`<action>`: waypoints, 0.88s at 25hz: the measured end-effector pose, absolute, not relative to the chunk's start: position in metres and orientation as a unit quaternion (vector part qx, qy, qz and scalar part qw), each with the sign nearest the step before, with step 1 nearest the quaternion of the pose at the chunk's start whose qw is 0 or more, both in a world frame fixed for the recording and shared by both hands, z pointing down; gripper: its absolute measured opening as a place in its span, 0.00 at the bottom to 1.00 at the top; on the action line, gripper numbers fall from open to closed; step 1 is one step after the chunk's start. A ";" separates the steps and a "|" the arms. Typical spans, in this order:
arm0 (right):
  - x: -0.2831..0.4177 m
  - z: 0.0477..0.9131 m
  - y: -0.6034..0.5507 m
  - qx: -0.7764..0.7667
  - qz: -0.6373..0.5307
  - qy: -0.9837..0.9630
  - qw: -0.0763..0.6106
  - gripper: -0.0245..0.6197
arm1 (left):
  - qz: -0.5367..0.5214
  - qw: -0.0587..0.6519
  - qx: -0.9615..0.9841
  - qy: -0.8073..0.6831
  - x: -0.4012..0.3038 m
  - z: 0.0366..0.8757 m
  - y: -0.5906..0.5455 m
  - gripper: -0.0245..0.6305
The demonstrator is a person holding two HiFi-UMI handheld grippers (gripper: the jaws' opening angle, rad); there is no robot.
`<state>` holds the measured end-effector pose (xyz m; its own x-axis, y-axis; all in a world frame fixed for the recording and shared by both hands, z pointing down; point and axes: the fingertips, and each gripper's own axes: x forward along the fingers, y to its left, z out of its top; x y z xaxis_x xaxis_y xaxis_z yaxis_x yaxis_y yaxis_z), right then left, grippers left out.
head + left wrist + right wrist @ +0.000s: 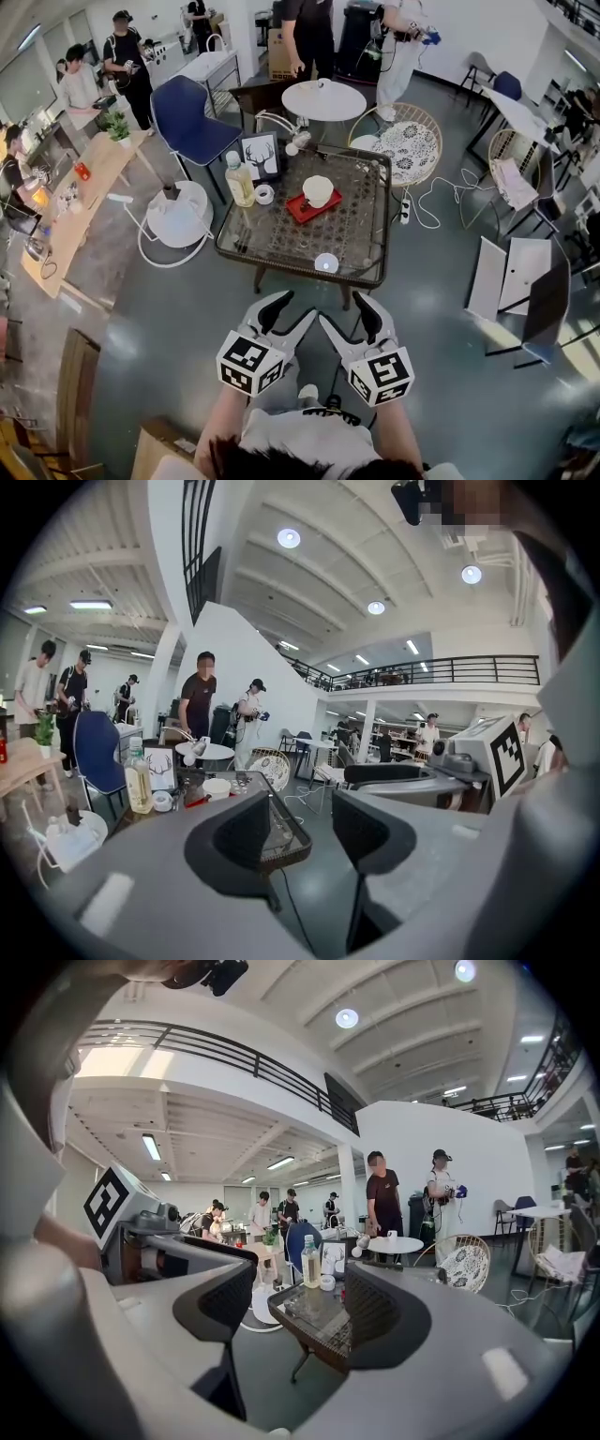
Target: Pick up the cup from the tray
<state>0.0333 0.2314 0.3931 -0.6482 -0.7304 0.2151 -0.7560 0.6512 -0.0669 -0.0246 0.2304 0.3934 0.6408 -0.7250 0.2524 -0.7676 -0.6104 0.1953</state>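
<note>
Cup (318, 190) on red tray (296, 213), at 12 o'clock, well beyond both grippers. Left gripper (292, 316) and right gripper (345, 314): jaws wide apart, nothing held. Cup probably light, rigid, slippery; pinch across the rim.

Bright ceiling lights (289, 538), glare on floor (169, 309), fisheye edge distortion, sharp focus.

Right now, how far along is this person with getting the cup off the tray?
Nothing looks done yet: the cup sits on the red tray on the glass table. Nothing is in hand either: the left gripper and the right gripper are both open, empty and short of the table. Left to do: reach in, close on the cup and lift it.
</note>
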 end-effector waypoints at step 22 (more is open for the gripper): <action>0.006 0.404 0.096 0.428 0.075 -0.894 0.107 0.56 | 0.081 0.161 0.900 -0.398 -0.059 0.407 0.089 0.33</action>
<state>0.0055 0.0960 0.4041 -0.6109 -0.7493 0.2556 -0.7815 0.6224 -0.0430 -0.0593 0.0893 0.4069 0.6700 -0.6901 0.2737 -0.7422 -0.6316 0.2243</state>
